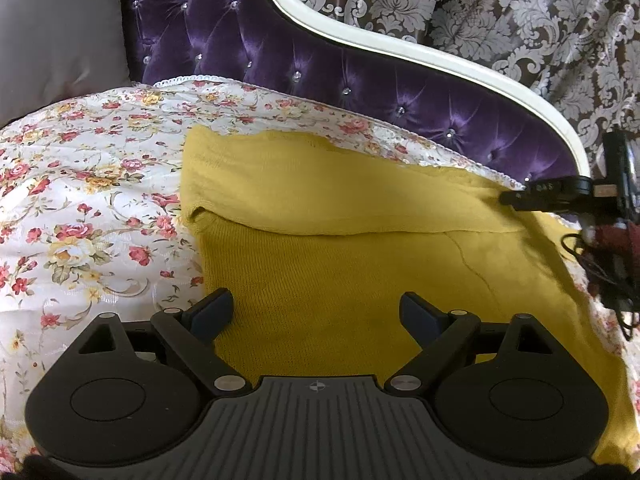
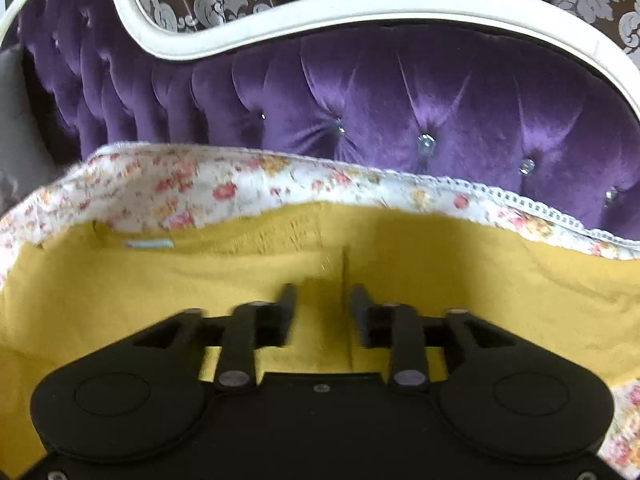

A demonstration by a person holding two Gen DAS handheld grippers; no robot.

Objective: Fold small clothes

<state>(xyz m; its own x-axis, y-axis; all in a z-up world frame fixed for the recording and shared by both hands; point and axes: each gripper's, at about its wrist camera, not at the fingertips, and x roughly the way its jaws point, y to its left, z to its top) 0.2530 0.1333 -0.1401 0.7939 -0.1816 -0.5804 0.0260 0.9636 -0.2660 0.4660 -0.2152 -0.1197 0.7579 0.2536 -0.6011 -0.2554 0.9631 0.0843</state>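
Nearest the left wrist camera: my left claw (image 1: 316, 312), fingers spread wide, nothing between them, hovering over the near part of the yellow knit garment (image 1: 360, 272). The left finger's tip (image 1: 212, 312) sits right at the garment's left edge, just where it meets the floral bedspread (image 1: 80, 184); the other tip is over knit. The garment lies ahead of and to the right of this claw, long axis running left-right across the view. A folded-over layer ends in an edge (image 1: 340, 232) that crosses the view farther out than my fingertips.

Far right of the same view: my right claw (image 1: 516, 198) low at the garment's far-right edge, seen side-on. Cannot tell there whether it touches the cloth.

Right wrist view, blurry: right claw (image 2: 322, 300) at a narrow gap, not closed, a vertical crease (image 2: 345, 276) of the garment (image 2: 480, 280) running between the fingers. No fabric visibly pinched. Cloth spreads to both sides of it, bedspread strip (image 2: 240, 184) and purple tufted headboard (image 2: 400, 100) beyond.

My judgement: left claw is nearer the left edge, right claw the right edge; the next fold likely turns on that left-right axis.
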